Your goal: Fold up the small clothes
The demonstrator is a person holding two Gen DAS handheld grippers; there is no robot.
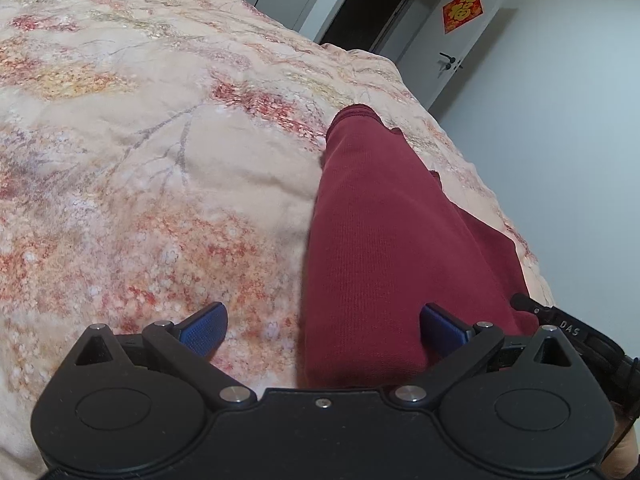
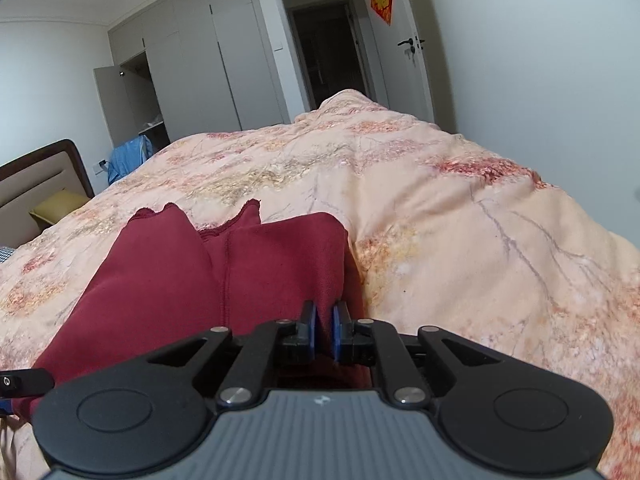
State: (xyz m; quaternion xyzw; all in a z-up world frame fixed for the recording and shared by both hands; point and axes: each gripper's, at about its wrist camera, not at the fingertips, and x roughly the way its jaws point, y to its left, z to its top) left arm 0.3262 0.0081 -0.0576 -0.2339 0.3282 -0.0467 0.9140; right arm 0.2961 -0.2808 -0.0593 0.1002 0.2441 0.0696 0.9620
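Note:
A dark red knit garment (image 1: 384, 240) lies folded lengthwise on the floral bedspread (image 1: 160, 160), stretching away from me. My left gripper (image 1: 322, 332) is open wide just above its near end; the right blue pad is over the cloth, the left pad (image 1: 204, 332) over the bedspread. In the right wrist view the same garment (image 2: 200, 280) shows two leg ends at its far side. My right gripper (image 2: 323, 332) is shut on the garment's near right edge, the cloth pinched between the blue pads.
The bedspread (image 2: 460, 240) covers the whole bed, with wrinkles and a raised ridge. A headboard (image 2: 40, 176), a yellow pillow (image 2: 60, 204) and blue cloth (image 2: 128, 156) are at the left. Wardrobes, an open doorway (image 2: 328, 48) and a door stand beyond the bed.

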